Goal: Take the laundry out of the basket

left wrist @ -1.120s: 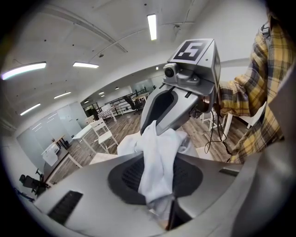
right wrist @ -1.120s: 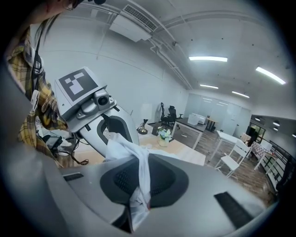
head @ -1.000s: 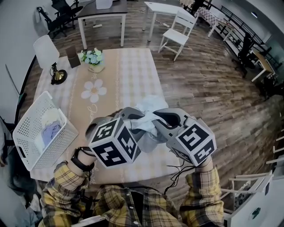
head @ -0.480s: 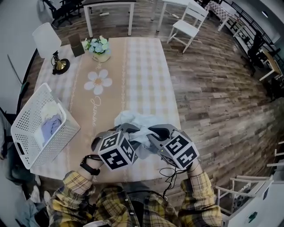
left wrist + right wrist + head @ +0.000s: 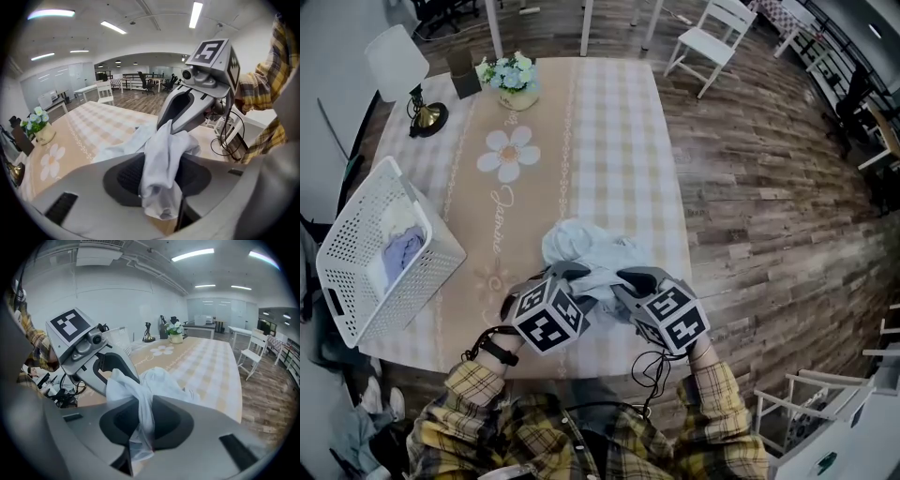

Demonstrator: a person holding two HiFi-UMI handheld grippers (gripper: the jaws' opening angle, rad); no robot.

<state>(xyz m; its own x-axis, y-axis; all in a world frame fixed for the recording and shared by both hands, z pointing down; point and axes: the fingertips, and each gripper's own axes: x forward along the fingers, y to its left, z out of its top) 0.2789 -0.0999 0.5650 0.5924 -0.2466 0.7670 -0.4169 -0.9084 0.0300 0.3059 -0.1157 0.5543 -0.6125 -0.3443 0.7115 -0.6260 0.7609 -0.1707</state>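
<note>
A pale blue-white garment (image 5: 586, 248) lies crumpled on the checked table (image 5: 609, 141) near its front edge, with both grippers at its near end. My left gripper (image 5: 572, 277) has just been opening. A fold of the garment (image 5: 159, 154) hangs loose between its parted pads. My right gripper (image 5: 628, 279) has also been opening a little, but its pads still pinch a strip of the cloth (image 5: 140, 413). The white laundry basket (image 5: 356, 234) stands tilted at the table's left edge, with lilac and cream laundry (image 5: 398, 253) inside.
At the far left of the table stand a white lamp (image 5: 403, 70), a flower pot (image 5: 514, 80) and a small dark stand. A white chair (image 5: 712, 28) is beyond the table's far right corner. Wooden floor lies to the right.
Both grippers have come down with the garment, from above the table to its surface near the front edge. The cloth now rests in a heap on the table.
</note>
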